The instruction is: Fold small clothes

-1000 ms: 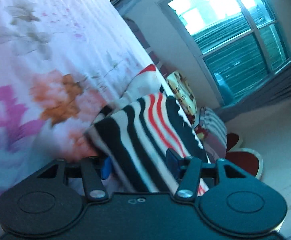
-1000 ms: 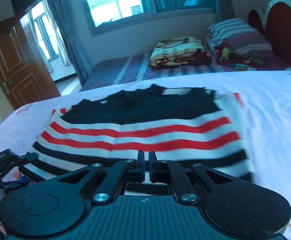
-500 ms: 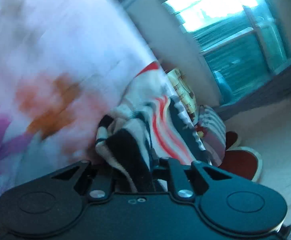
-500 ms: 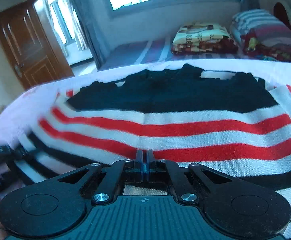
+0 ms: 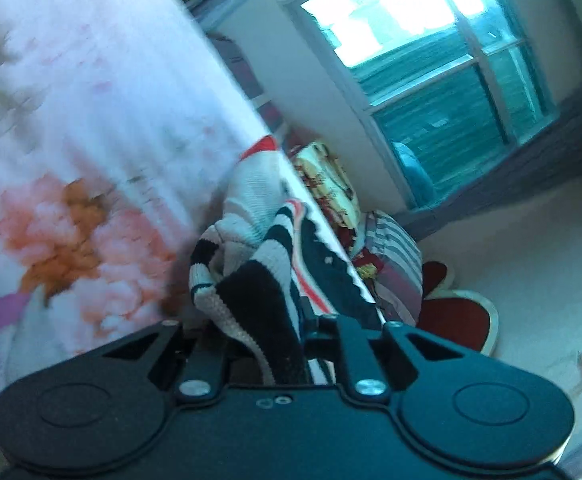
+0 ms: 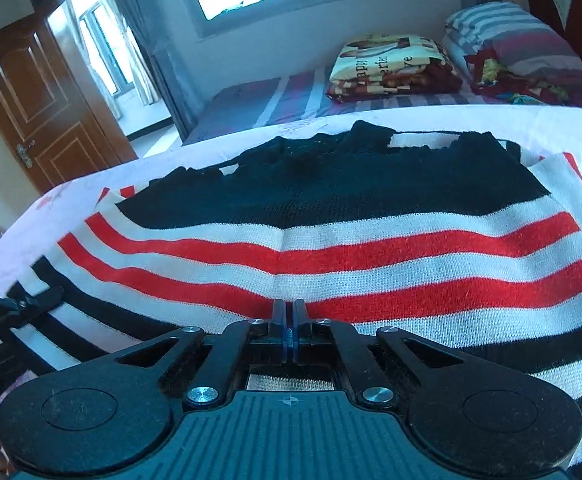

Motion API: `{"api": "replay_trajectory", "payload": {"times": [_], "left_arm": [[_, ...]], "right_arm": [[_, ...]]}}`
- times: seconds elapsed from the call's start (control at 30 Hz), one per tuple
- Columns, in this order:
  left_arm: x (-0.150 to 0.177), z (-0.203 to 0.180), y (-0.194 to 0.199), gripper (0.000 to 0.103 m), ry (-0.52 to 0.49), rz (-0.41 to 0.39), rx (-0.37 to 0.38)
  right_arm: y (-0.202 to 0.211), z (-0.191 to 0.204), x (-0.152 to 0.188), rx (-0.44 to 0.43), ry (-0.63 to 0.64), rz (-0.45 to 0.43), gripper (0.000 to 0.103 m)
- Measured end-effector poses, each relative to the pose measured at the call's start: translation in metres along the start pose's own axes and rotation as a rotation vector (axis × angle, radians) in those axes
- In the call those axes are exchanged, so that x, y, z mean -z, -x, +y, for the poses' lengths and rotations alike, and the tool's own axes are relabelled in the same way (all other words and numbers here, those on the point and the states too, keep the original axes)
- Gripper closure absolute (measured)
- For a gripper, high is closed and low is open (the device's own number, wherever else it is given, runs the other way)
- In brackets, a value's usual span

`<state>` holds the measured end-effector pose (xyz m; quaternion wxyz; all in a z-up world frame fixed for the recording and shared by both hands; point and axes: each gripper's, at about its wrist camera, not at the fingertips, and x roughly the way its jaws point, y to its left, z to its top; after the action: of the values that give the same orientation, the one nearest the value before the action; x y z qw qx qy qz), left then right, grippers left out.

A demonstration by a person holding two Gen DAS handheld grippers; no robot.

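While both tools pinch striped knit sweater (ribbed hem bunched), floral bedsheet.

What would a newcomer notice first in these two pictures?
The black, white and red striped knit sweater fills the right wrist view, spread on the pale floral bedsheet. The right hand-held gripper pinches its near edge; the left hand-held gripper clamps a bunched corner.

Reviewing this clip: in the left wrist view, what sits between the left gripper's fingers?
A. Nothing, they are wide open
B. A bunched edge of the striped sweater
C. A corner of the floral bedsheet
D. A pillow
B: the left gripper is shut on bunched knit of the striped sweater.
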<state>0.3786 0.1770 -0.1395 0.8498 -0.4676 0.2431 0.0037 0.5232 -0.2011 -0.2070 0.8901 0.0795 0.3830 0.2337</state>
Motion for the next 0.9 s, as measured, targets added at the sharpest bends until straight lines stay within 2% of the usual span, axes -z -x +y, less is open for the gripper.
{"api": "replay_trajectory", "payload": {"times": [0.1, 0.17, 0.23, 0.33, 0.5, 0.57, 0.67, 0.7, 0.73, 0.77, 0.83, 0.9], "left_arm": [[-0.008, -0.023, -0.006, 0.09, -0.105, 0.015, 0.029], [-0.01, -0.05, -0.008, 0.09, -0.251, 0.042, -0.013], [-0.007, -0.082, -0.013, 0.09, -0.384, 0.072, -0.016], [0.01, -0.126, -0.019, 0.09, -0.51, 0.12, 0.02], [0.068, -0.179, -0.048, 0.089, -0.68, 0.248, 0.054], [0.104, -0.194, -0.074, 0.085, -0.765, 0.356, 0.049], [0.151, -0.195, -0.114, 0.071, -0.833, 0.523, 0.034], [0.164, -0.196, -0.118, 0.052, -0.869, 0.519, 0.028], [0.172, -0.2, -0.115, 0.038, -0.897, 0.503, 0.057], [0.173, -0.203, -0.11, 0.025, -0.89, 0.507, 0.092], [0.163, -0.207, -0.092, 0.027, -0.857, 0.508, 0.161], [0.145, -0.202, -0.068, 0.029, -0.818, 0.452, 0.205]], "right_arm": [[0.002, -0.004, 0.001, -0.01, -0.036, -0.007, 0.103], [0.004, -0.009, -0.001, -0.029, -0.069, 0.001, 0.103], [0.01, -0.016, -0.005, -0.046, -0.121, -0.007, 0.103], [0.043, -0.037, -0.007, -0.056, -0.217, -0.137, 0.103], [0.096, -0.093, -0.003, -0.044, -0.376, -0.232, 0.103], [0.118, -0.114, -0.002, -0.039, -0.41, -0.274, 0.102], [0.142, -0.139, -0.002, -0.015, -0.448, -0.278, 0.1], [0.147, -0.146, -0.002, -0.017, -0.466, -0.274, 0.091], [0.153, -0.151, -0.001, -0.009, -0.477, -0.279, 0.05], [0.16, -0.155, 0.0, 0.009, -0.482, -0.301, 0.019], [0.171, -0.157, 0.0, -0.003, -0.477, -0.336, 0.018], [0.173, -0.157, 0.0, -0.04, -0.491, -0.331, 0.021]]}}
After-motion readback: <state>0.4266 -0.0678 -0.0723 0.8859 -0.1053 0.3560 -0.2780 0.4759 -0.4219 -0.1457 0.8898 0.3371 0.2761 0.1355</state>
